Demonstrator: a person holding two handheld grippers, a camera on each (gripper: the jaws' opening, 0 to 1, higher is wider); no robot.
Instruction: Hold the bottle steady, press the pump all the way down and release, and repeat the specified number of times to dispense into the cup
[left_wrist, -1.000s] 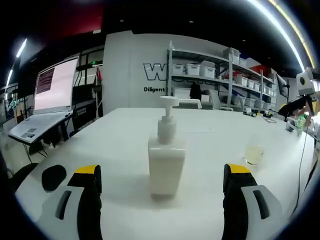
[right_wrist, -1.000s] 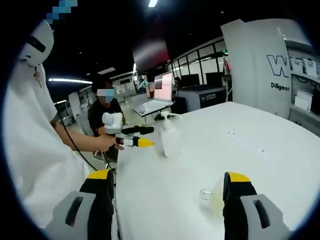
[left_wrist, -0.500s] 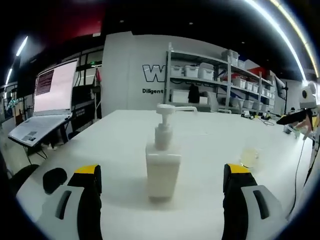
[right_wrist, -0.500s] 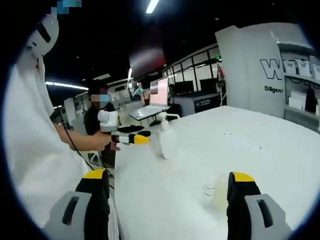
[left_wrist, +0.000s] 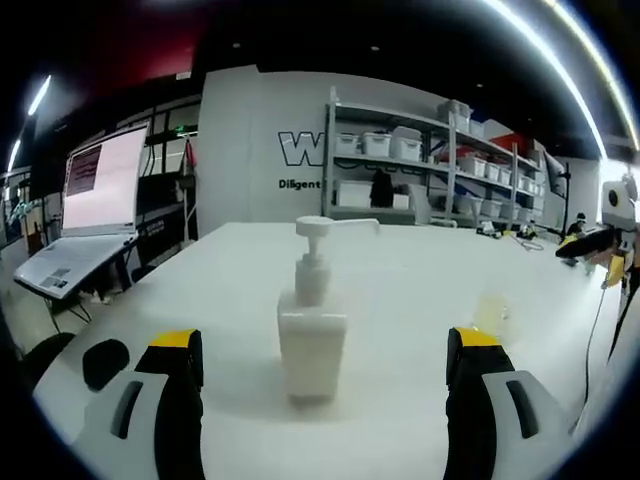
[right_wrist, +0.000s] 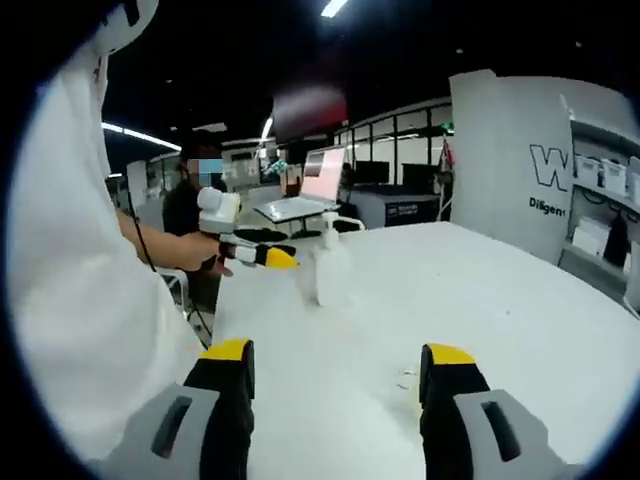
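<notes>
Holding my left gripper (left_wrist: 320, 355) level over the white table (left_wrist: 400, 290), I have its two yellow-tipped fingers (left_wrist: 178, 345) spread wide with nothing between them. One white pump bottle (left_wrist: 311, 320) stands upright ahead of them, between the two fingers but beyond their tips and untouched; its spout points toward my right finger's side. One clear cup (left_wrist: 491, 314) sits just past the tip of my right finger, faint and hard to make out against the table. One open laptop (left_wrist: 85, 215) stands off beyond my left finger, and a dark round thing (left_wrist: 106, 362) lies just outside that finger; what it is I cannot tell. Shelving with bins (left_wrist: 440, 165) lines the far wall.

My right gripper (right_wrist: 337, 375) is also spread apart and empty. Only a sliver of the cup (right_wrist: 410, 381) shows just inside its right finger, the rest hidden behind that finger. Far ahead stands the same bottle (right_wrist: 331, 268), with my other gripper (right_wrist: 262, 256) just beside it, its yellow tips short of the bottle. My white sleeve (right_wrist: 90, 290) covers much of what lies beyond the left finger, and one other person (right_wrist: 190, 215) sits behind.
</notes>
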